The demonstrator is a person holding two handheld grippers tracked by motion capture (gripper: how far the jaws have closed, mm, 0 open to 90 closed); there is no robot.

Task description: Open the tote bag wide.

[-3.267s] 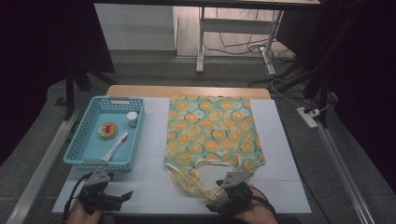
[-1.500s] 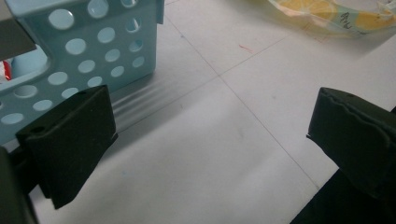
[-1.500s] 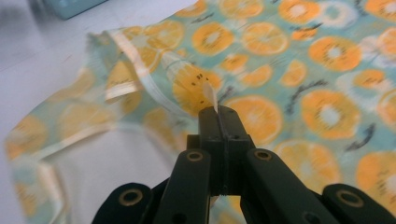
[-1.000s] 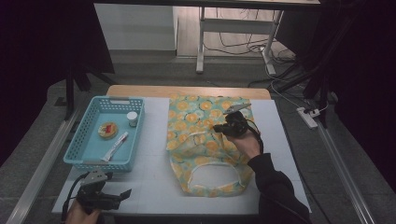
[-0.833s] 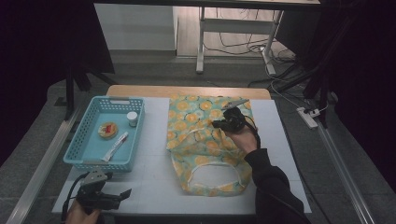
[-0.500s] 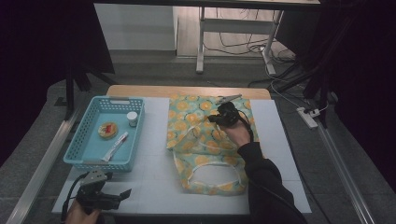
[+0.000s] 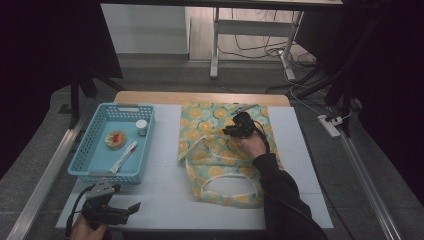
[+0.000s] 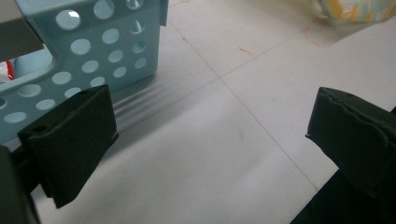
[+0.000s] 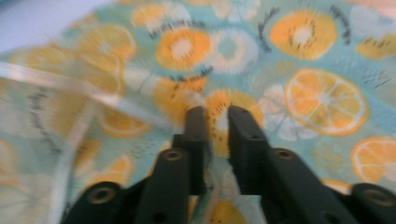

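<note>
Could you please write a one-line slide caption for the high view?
Right gripper over a partly folded orange-print cloth, left gripper resting beside a blue basket.

High view: above the near edge, facing forward and down over the whole table (image 7: 165, 205). Left gripper view: low, close over the near-left corner beside the blue basket (image 8: 88, 51). Right gripper view: pressed close above the orange-print cloth (image 9: 299, 84), shared with the high view.

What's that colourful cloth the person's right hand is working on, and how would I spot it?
On the white table mat, look to the right of the light blue basket. There lies a teal cloth printed with orange citrus slices, edged in pale trim, its near part folded over. The right gripper sits on it; nothing else on the table is patterned fabric.
</note>
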